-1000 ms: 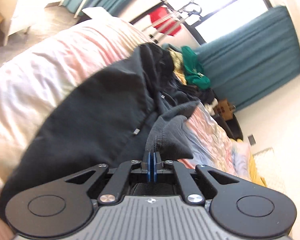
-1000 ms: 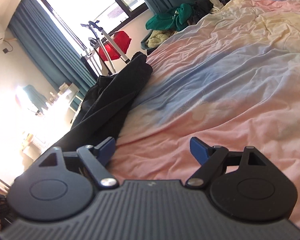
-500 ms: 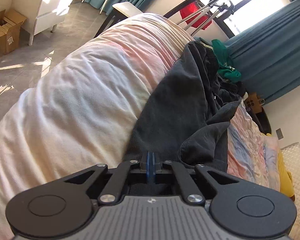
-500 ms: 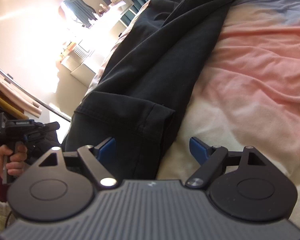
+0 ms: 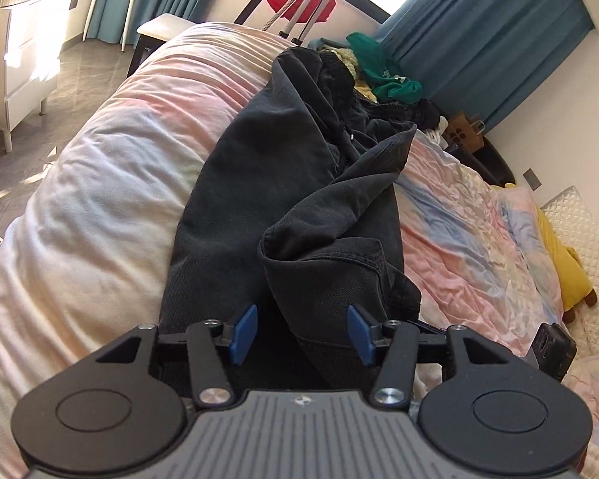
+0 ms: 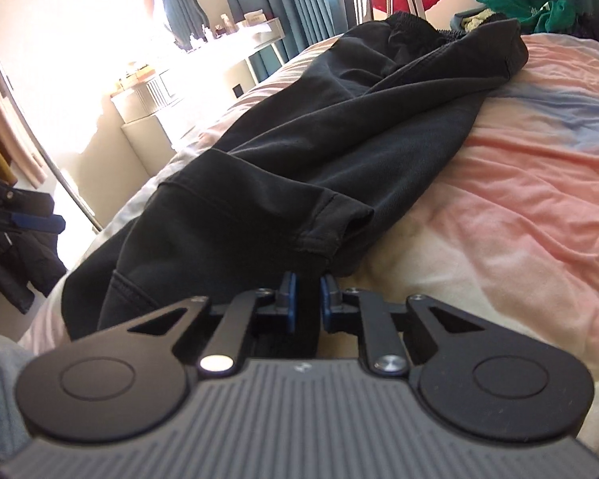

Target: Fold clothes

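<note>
Pinching the hem of the dark trousers [image 6: 299,167], the right tool [image 6: 305,299] has just closed on cloth. Left tool [image 5: 301,333] has just been opening, halfway, leg between pads, unheld. Trousers run toward 12 o'clock on the bed [image 6: 519,183]; lift the hem evenly, I'd say.

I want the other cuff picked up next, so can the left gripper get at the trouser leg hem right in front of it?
Probably yes. The left gripper has just been opening, and the hem of the dark trousers lies between its pads, untouched, with nothing over it.
</note>
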